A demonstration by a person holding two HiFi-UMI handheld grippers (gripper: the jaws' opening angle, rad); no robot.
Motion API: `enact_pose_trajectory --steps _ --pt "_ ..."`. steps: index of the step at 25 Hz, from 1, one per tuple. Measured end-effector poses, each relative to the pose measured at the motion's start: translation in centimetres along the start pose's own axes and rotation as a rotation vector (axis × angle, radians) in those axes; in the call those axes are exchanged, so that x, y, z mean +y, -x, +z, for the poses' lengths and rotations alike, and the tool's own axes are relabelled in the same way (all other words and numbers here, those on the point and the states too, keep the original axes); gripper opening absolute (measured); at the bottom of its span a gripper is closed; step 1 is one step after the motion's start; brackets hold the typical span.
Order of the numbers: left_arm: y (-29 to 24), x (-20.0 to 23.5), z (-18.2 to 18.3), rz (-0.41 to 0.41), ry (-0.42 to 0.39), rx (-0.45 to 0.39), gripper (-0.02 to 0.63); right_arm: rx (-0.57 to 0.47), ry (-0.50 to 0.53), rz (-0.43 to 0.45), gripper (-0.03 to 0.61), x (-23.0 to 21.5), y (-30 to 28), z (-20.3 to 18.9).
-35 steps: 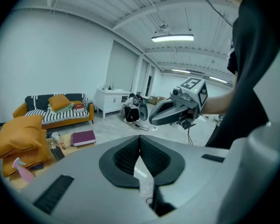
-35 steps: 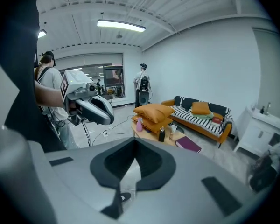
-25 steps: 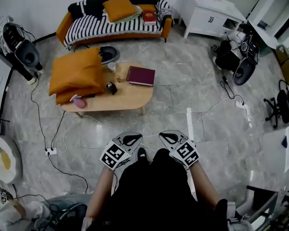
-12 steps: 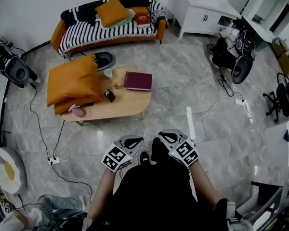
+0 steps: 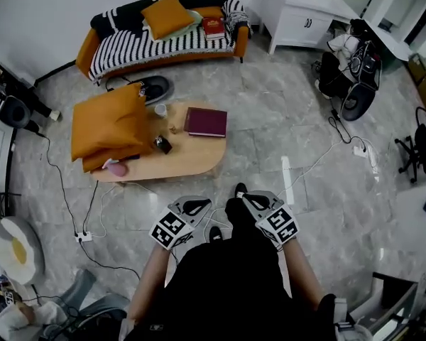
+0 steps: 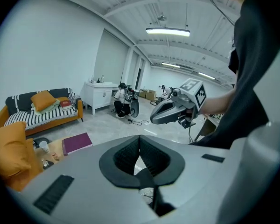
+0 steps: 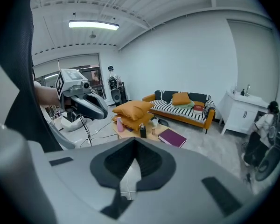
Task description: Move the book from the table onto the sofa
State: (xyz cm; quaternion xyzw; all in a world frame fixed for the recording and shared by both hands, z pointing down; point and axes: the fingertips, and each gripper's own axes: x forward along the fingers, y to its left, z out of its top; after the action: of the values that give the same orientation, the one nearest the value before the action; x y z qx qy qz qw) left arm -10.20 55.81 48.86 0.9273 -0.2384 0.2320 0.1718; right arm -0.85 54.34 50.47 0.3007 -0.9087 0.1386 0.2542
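Note:
A maroon book (image 5: pixel 206 121) lies flat on the right part of the light wooden table (image 5: pixel 192 160). Beyond the table stands the orange sofa (image 5: pixel 163 40) under a striped blanket. My left gripper (image 5: pixel 193 206) and right gripper (image 5: pixel 255 202) are held side by side in front of my body, over the floor, well short of the table. Both are shut with nothing in them. The left gripper view shows the book (image 6: pixel 76 143) far off at left, over its shut jaws (image 6: pixel 140 155). The right gripper view shows the book (image 7: pixel 172 137) ahead of its shut jaws (image 7: pixel 134 160).
Orange cushions (image 5: pixel 110 124) are piled on the table's left half, with a cup (image 5: pixel 160 110), a dark bottle (image 5: pixel 162 144) and a pink bottle (image 5: pixel 116 168) nearby. A red book (image 5: pixel 214 27) and an orange pillow (image 5: pixel 168 15) lie on the sofa. Cables and a power strip (image 5: pixel 84 237) cross the floor.
I have stepped toward the table, and one shoe now shows ahead of the grippers. Both grippers moved along with me and stay shut.

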Motion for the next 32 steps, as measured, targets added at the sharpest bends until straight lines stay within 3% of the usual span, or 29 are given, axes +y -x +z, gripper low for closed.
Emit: enact_pose_trajectory --steps 9,16,21,25,28,32 --pt "-5.5 5.8 2.9 0.071 0.075 0.003 0.009 0.023 0.072 0.109 0.006 -7.5 -4.4 2.2" --pt "-12.1 7.3 6.9 0.094 0.1 0.021 0.009 0.052 0.137 0.201 0.006 -14.1 -4.4 3.4" --pt "-16.4 7.5 9.7 0.116 0.126 0.029 0.009 0.072 0.125 0.247 0.006 -18.9 -2.6 2.3" --pt "-19.6 7.1 11.7 0.134 0.1 0.043 0.009 0.08 0.145 0.29 0.006 -22.1 -1.7 1.3" --pt "-20.3 6.3 11.7 0.132 0.112 0.063 0.009 0.083 0.178 0.301 0.006 -23.1 -1.8 1.3" --pt "-19.8 5.8 10.2 0.143 0.177 0.077 0.009 0.071 0.142 0.322 0.006 -22.4 -2.0 1.4"
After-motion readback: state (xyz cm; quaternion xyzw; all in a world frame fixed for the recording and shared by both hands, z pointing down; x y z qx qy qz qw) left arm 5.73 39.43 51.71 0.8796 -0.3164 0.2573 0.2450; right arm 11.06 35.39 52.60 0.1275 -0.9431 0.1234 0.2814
